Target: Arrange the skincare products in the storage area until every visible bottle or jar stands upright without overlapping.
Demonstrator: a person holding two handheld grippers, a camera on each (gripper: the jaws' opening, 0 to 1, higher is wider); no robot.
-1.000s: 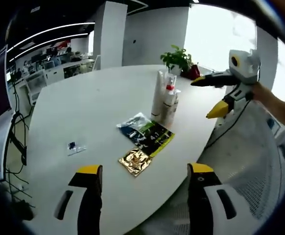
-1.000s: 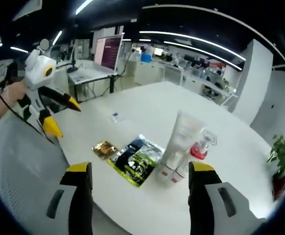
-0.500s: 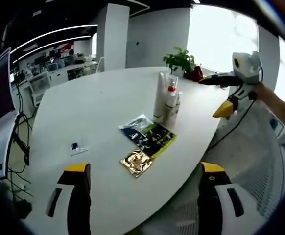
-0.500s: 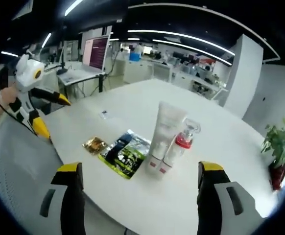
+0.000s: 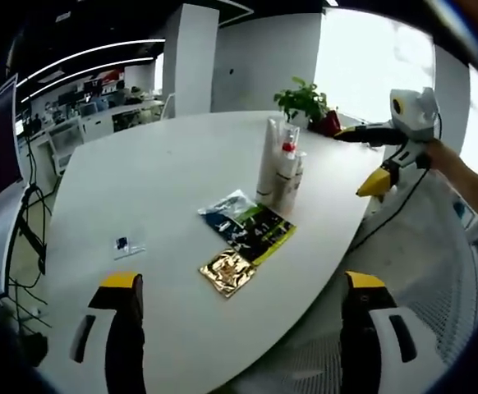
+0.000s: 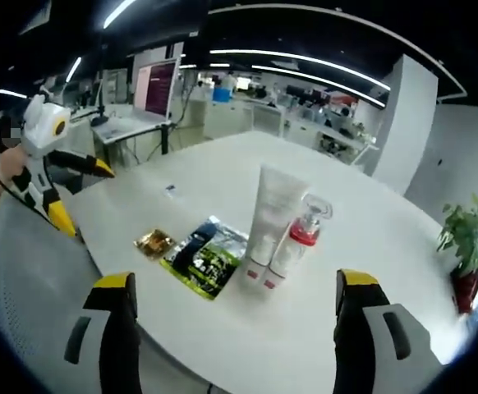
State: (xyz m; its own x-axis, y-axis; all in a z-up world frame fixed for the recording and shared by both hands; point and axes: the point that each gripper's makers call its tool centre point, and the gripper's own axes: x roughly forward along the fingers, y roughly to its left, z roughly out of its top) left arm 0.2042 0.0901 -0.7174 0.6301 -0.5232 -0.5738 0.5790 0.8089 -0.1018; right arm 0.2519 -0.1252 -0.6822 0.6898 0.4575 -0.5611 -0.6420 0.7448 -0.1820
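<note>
Both grippers' jaws spread wider than before, empty; tube [image 6: 270,223] hides bottle [image 6: 294,245] partly.

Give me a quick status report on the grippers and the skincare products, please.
Left gripper and right gripper open, empty. White tube and red-collared pump bottle upright, close together. Sachets flat beside them.

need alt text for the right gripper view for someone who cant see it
A white tube and a red-collared pump bottle stand upright together on a white table, with a dark sachet and a gold sachet lying flat beside them. The right gripper is open with nothing between its jaws; the left gripper hovers at the table's far edge.
</note>
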